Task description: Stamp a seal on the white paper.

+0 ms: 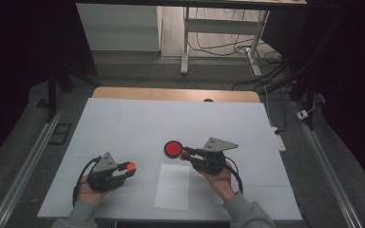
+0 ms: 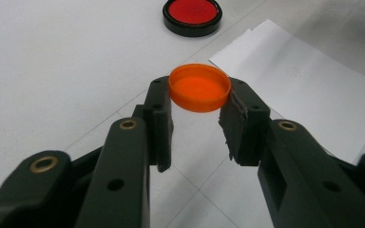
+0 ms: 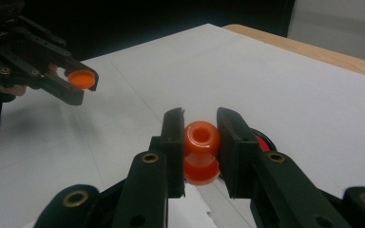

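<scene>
The left hand-held gripper (image 2: pixel 196 111) clamps an orange cap (image 2: pixel 199 87) above the bench (image 1: pixel 123 118); the right hand-held gripper (image 3: pixel 200 137) grips an orange stamp (image 3: pixel 201 149) over the red ink pad (image 1: pixel 173 148). Uncapping looks done; inking and stamping the paper (image 1: pixel 173 187) remain.

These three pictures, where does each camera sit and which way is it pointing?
High view: above the person's side, looking forward and down on the table; both forearms and hands enter from below.
Left gripper view: rides the left gripper, looking along its jaws, closed on an orange cap, towards the red pad and paper sheet.
Right gripper view: rides the right gripper, jaws clamping an orange spool-shaped piece.
Shared: the right gripper view also catches the left gripper and cap.
</scene>
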